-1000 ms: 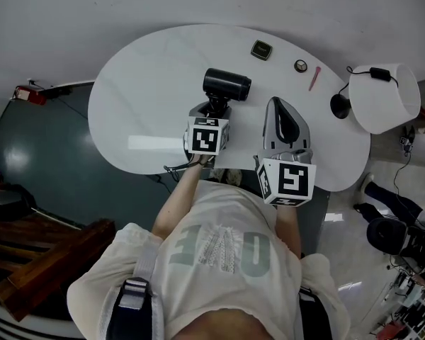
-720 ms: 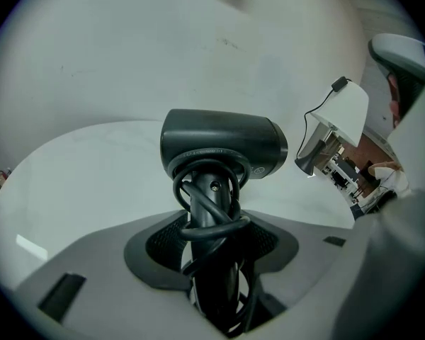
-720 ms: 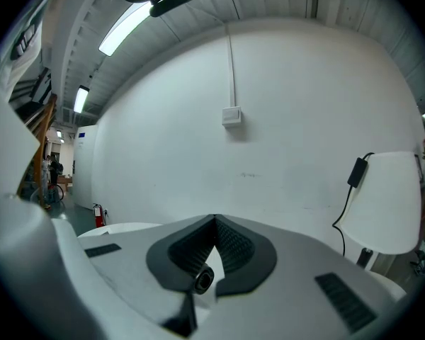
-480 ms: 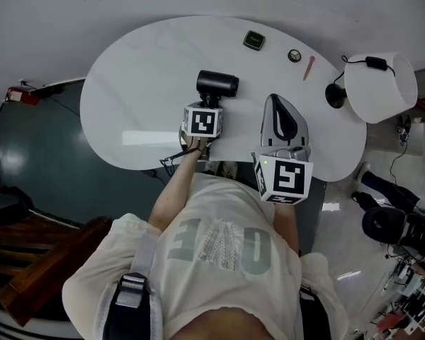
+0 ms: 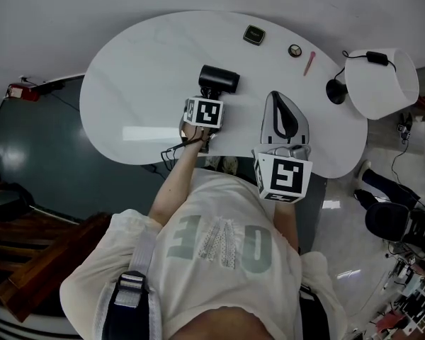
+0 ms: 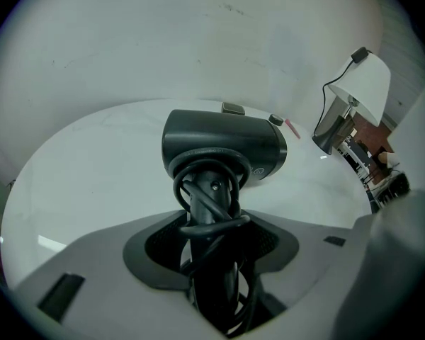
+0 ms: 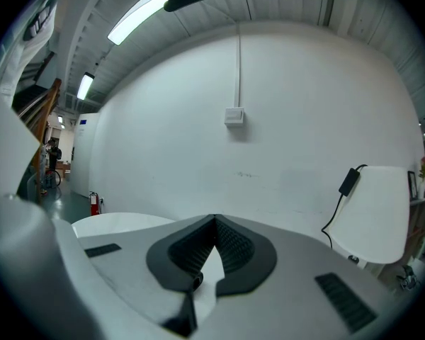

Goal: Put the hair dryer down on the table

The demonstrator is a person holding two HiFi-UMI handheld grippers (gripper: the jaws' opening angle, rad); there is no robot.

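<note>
The black hair dryer (image 5: pixel 219 78) is over the middle of the white oval table (image 5: pixel 127 91). Its barrel points right and its handle points back toward me. My left gripper (image 5: pixel 210 98) is shut on the handle. In the left gripper view the barrel (image 6: pixel 223 146) fills the centre, and the cord-wrapped handle (image 6: pixel 212 211) runs down between the jaws of the left gripper (image 6: pixel 212 227). I cannot tell whether the barrel touches the tabletop. My right gripper (image 5: pixel 284 122) hovers over the table's near right part, shut and empty. Its jaw tips of the right gripper (image 7: pixel 214 220) meet.
A white lamp (image 5: pixel 380 82) with a black base and cord stands at the table's right end. A small dark square thing (image 5: pixel 253 35), a round thing (image 5: pixel 295 49) and a pink pen (image 5: pixel 309 63) lie along the far edge. A dark floor lies to the left.
My left gripper has carried the hair dryer slightly farther from my body over the table. The right gripper has stayed where it was.
</note>
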